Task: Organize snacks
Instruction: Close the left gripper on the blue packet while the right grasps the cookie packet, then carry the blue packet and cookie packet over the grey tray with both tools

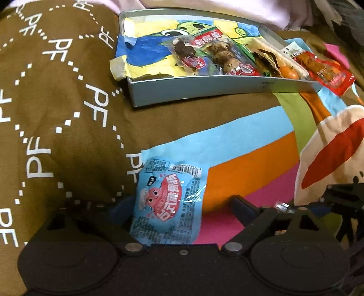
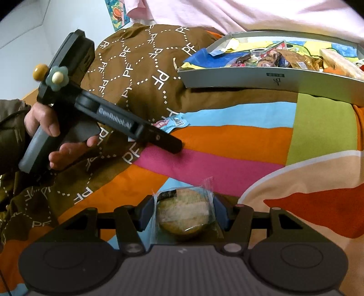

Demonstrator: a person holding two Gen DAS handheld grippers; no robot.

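A light-blue snack packet (image 1: 168, 202) with a red cartoon lies on the striped bedspread between the fingers of my left gripper (image 1: 179, 202). The gripper is open: its right finger (image 1: 241, 207) stands clear of the packet. In the right wrist view this gripper (image 2: 168, 136) points down at the same packet (image 2: 171, 122), with a hand (image 2: 45, 123) on its handle. My right gripper (image 2: 183, 209) is shut on a round cake in clear wrap (image 2: 184, 214), both blue pads pressing its sides. A shallow grey-blue box (image 1: 204, 88) (image 2: 250, 79) farther back holds several snack packets.
A red packet (image 1: 327, 75) hangs over the box's right end, next to an orange fruit (image 1: 289, 71). The bedding is soft and creased: a brown patterned blanket (image 1: 56, 102) on the left, colourful stripes (image 2: 227, 141) in the middle. Pink cloth (image 2: 250, 13) lies behind the box.
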